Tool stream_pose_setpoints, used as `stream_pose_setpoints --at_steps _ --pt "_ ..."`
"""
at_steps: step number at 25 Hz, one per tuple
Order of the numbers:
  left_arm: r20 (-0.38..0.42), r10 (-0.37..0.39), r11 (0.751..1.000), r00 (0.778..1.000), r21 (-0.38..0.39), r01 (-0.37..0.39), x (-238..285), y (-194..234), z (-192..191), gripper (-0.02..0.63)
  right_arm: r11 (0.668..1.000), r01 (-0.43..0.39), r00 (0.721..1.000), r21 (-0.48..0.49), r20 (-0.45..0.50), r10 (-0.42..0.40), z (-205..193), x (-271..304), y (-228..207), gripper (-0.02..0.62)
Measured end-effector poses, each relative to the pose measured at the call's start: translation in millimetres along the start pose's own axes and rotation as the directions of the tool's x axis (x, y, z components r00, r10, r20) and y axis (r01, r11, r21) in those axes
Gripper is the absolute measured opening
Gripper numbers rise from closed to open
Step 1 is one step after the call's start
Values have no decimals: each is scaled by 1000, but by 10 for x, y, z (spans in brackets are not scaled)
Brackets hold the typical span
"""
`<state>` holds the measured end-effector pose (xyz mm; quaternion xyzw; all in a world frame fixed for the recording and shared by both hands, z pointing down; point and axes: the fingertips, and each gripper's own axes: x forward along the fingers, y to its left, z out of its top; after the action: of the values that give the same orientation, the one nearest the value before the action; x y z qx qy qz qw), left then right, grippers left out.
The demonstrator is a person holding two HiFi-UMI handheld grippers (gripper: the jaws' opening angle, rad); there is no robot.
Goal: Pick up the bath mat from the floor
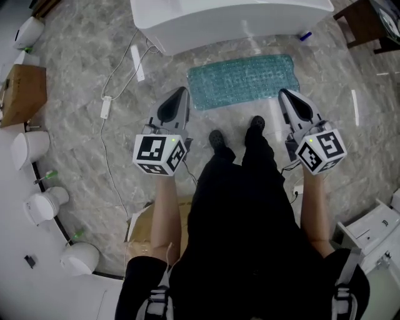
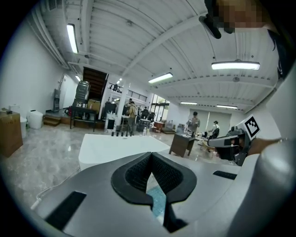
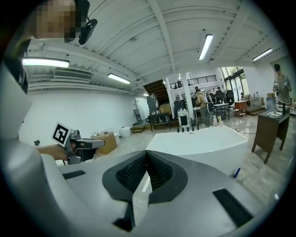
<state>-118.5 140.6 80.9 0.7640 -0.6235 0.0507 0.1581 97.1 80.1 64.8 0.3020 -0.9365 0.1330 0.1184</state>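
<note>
Mat (image 1: 244, 80): teal, lying flat on the floor (image 1: 81, 131), just in front of the white tub (image 1: 231, 19).
Left tongs (image 1: 182, 91): pressed together, nothing between them; held in the air, and in the head view the tip shows just beside the mat's left end.
Right tongs (image 1: 283, 93): pressed together, empty; the tip shows just beside the mat's right end.
Shoes (image 1: 217, 139): near the mat's front edge, between the two tongs.
Cable (image 1: 112, 81): white, on the floor left of the mat.

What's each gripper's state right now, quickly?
Left gripper: closed, holding nothing.
Right gripper: closed, holding nothing.
</note>
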Motion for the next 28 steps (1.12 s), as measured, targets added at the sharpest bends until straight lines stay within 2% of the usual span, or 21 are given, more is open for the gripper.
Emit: stream_pose_setpoints --at_steps 5,12,15,18,21,28 --pt "6 -8 1000 1000 -12 8 229 -47 47 11 1000 -6 1000 1 -28 6 5 90 -180 12" --pt "-13 54 998 998 -12 -54 559 -11 134 11 996 -91 996 -13 -23 90 200 490 -494 12" --pt "-4 125 992 992 -14 -125 705 88 305 11 990 -141 990 -23 -7 140 384 675 -730 12" --pt "21 208 976 978 -63 -207 810 195 467 11 982 -188 982 -31 1 188 542 834 -970 12" --pt "27 263 963 965 -66 -261 964 159 563 11 970 -240 971 -37 3 240 638 973 -1203 12" --pt "-9 361 928 932 -97 -361 1401 -38 427 11 932 -363 931 1 -35 363 458 1250 -1606 12"
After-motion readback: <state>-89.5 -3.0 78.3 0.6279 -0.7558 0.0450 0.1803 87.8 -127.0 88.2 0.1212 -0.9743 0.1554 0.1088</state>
